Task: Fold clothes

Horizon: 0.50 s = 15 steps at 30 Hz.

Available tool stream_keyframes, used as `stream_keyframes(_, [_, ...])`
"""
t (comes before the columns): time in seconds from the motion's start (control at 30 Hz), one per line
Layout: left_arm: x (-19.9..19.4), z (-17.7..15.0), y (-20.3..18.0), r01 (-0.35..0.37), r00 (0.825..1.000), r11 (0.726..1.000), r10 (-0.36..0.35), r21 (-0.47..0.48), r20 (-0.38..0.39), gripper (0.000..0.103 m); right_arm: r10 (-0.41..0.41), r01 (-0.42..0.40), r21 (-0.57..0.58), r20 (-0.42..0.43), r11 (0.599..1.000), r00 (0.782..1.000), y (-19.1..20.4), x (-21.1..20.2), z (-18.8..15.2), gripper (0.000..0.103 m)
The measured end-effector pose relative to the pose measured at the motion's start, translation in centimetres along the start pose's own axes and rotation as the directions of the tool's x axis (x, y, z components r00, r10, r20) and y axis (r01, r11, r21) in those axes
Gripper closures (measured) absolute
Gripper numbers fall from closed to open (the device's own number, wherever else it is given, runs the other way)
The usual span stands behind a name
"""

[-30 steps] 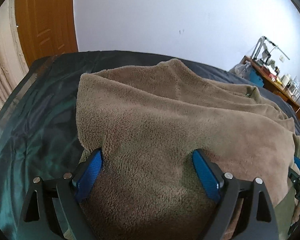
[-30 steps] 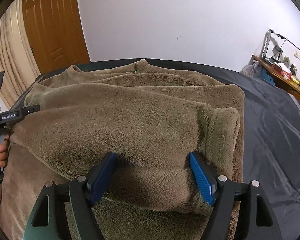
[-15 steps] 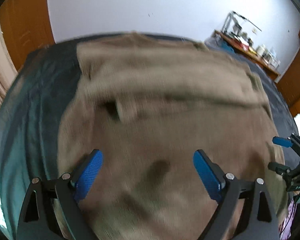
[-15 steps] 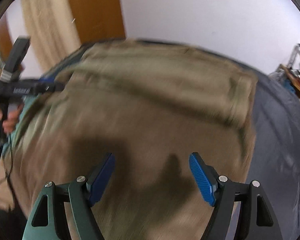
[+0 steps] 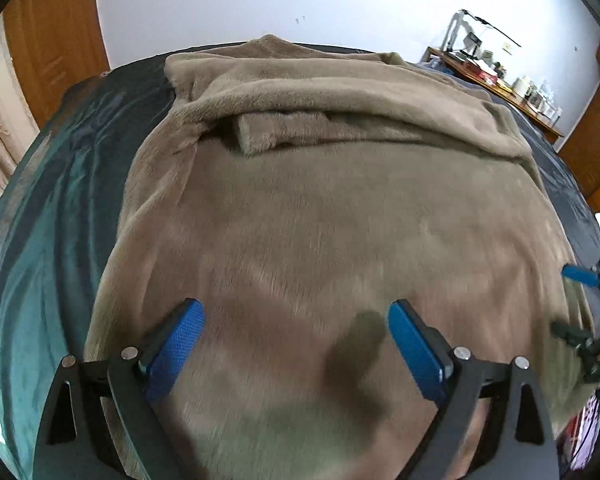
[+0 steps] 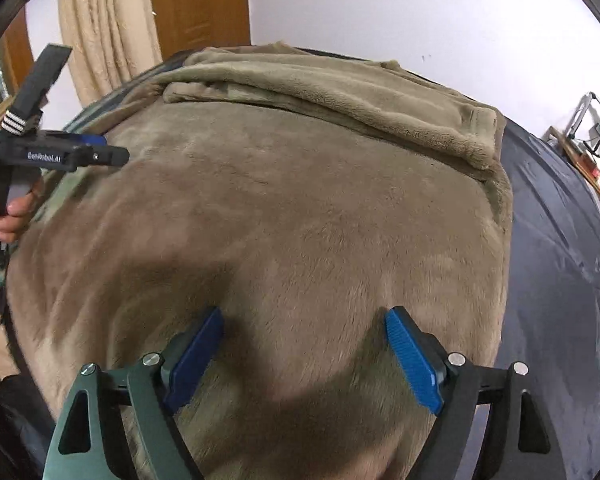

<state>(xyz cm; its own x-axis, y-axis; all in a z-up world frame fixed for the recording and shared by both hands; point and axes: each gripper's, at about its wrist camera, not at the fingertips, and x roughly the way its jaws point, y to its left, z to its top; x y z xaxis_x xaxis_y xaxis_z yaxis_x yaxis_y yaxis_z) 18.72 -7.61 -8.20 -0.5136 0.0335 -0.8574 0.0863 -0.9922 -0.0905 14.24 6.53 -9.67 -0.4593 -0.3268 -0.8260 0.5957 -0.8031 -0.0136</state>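
Note:
A large brown fleece garment [image 5: 332, 216] lies spread over a dark bed cover [image 5: 60, 208]. Its far part is folded back toward me, with a cuffed sleeve end [image 5: 284, 132] lying on top. It also shows in the right wrist view [image 6: 284, 216], where the folded band ends at a cuff [image 6: 480, 136]. My left gripper [image 5: 296, 340] is open and empty, above the near part of the fleece. My right gripper [image 6: 304, 344] is open and empty above the same cloth. The left gripper also appears at the left edge of the right wrist view [image 6: 112, 154].
A wooden door [image 5: 56, 40] and a beige curtain [image 6: 108, 28] stand at the far left. A cluttered desk [image 5: 496, 76] stands against the white wall at the far right. Dark cover [image 6: 560, 264] extends to the right of the garment.
Both grippers have lifted and pulled back from the folded fleece edge. The folded band now lies farther away, and more flat fleece shows beneath both grippers.

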Motion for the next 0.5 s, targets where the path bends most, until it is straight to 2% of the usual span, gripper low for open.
stream_keyframes(0.13, [-2.0,-3.5,1.0,0.006,1.000,1.000,-0.006,0.022,0.003,0.008,0.070,-0.066,-0.059,0.070,0.996,0.995,0.4,-3.9,-3.0,0.017])
stream_keyframes(0.23, [-3.0,-5.4,2.2,0.022,1.000,1.000,-0.022,0.021,0.012,0.008,0.095,-0.087,-0.106,0.077,0.991,0.992,1.1,-6.1,-5.5,0.017])
stream_keyframes(0.37, [-4.3,-7.5,2.7,0.028,0.999,1.000,-0.028,0.005,0.029,0.008,0.084,-0.072,-0.156,0.069,0.985,0.994,2.0,-8.1,-8.9,0.017])
stream_keyframes(0.5, [-5.3,-9.4,3.4,0.023,0.999,1.000,-0.022,-0.013,0.048,0.008,0.043,-0.034,-0.134,0.069,0.990,0.997,1.4,-9.3,-11.6,0.017])
